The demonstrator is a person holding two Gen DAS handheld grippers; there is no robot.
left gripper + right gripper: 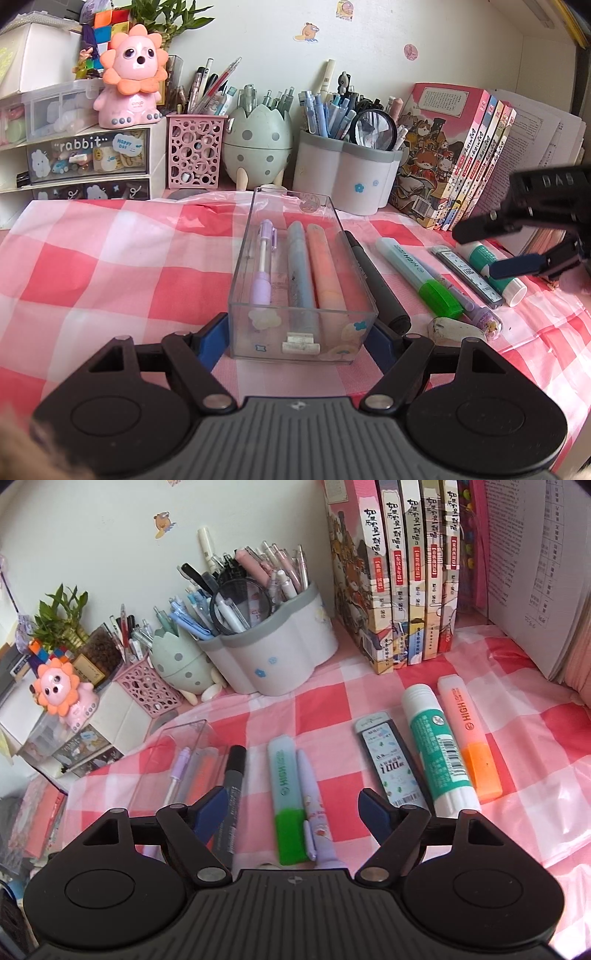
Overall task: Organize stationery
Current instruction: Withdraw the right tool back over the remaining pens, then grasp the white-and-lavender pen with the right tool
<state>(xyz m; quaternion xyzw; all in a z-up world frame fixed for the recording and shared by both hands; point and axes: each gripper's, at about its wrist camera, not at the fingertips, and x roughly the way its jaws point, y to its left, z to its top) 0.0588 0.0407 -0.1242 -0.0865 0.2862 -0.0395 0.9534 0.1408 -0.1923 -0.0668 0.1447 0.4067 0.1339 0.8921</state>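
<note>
My left gripper (pixel 299 332) is shut on the near end of a clear plastic box (pixel 243 258), which holds a purple pen (pixel 263 266), a blue marker (pixel 300 266) and a peach highlighter (pixel 327 269). A black marker (pixel 376 280) lies against the box's right side. My right gripper (pixel 291 797) is open above a green highlighter (pixel 286 794) and a lilac pen (pixel 314 805), with nothing held. Right of them lie a lead refill case (pixel 391 760), a glue stick (pixel 436 746) and an orange highlighter (pixel 472 738). In the left wrist view the right gripper (pixel 480 251) hovers over the glue stick (pixel 513 290).
Pen holders stand along the back: a pink mesh cup (pixel 194 151), an egg-shaped holder (pixel 256 147) and a grey-rimmed pot (pixel 343 177). Books (pixel 458 155) lean at the right, drawers (pixel 85 158) with a pink lion (pixel 131 77) at the left. A white eraser (pixel 454 328) lies near the lilac pen.
</note>
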